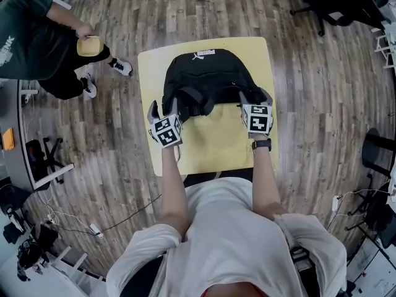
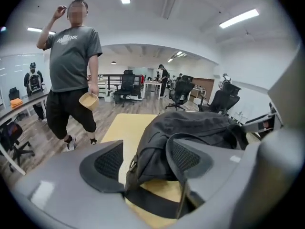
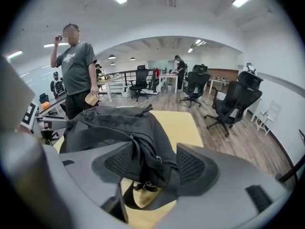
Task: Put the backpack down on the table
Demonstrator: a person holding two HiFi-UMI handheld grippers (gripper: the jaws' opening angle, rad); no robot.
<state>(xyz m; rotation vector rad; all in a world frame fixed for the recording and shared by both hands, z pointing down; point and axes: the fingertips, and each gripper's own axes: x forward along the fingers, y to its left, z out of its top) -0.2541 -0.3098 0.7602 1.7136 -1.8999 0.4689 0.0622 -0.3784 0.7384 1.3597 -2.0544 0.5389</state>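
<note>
A black backpack [image 1: 207, 79] lies on the yellow table [image 1: 216, 144], its top toward the far edge and its straps toward me. My left gripper [image 1: 164, 109] is at its near left corner and my right gripper [image 1: 255, 98] at its near right corner. In the left gripper view the jaws stand wide apart, with the backpack [image 2: 190, 128] and a loose shoulder strap [image 2: 152, 202] between them; the pads do not press on it. In the right gripper view the jaws are likewise apart, with the backpack's side [image 3: 119, 123] and a buckle strap [image 3: 143, 185] between them, ungripped.
A person in a dark green shirt [image 1: 37, 42] stands left of the table with a tan bowl [image 1: 90, 45]. Black office chairs [image 1: 334, 2] stand at the far right. A cable [image 1: 124, 218] runs over the wooden floor on the near left.
</note>
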